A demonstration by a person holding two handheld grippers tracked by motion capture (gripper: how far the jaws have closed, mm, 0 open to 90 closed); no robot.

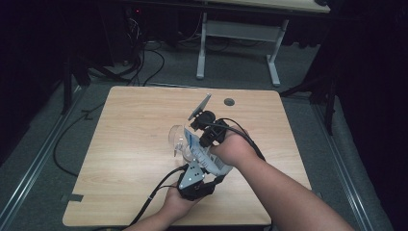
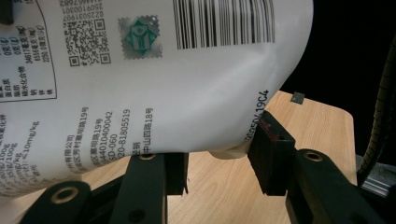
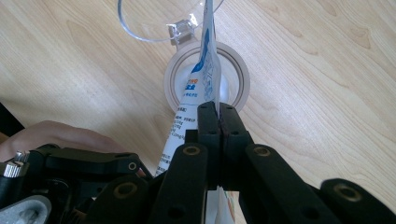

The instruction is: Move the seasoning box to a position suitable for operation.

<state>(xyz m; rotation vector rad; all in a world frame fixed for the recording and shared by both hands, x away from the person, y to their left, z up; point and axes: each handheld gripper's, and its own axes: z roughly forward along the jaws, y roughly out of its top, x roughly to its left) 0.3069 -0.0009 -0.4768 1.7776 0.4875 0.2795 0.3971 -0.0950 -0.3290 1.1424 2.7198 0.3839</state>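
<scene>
1. Two grippers share one white printed pouch [image 1: 204, 156] over the middle of the wooden table [image 1: 125, 144].
2. From where I stand, the right gripper [image 3: 218, 112] pinches the pouch's thin edge, its jaws pressed flat together on the film.
3. The left gripper [image 2: 219, 163] cradles the pouch's fat lower end; its jaws stand about half apart, and one pad touches the film by the printed date code.
4. Below the mouth sits a round clear container [image 3: 206, 77] with its hinged transparent lid [image 3: 159, 21] flipped open.
5. To pour well, I'd say keep the mouth centred over the rim, tilt slowly, and let the left gripper raise the bottom without squeezing hard.
</scene>
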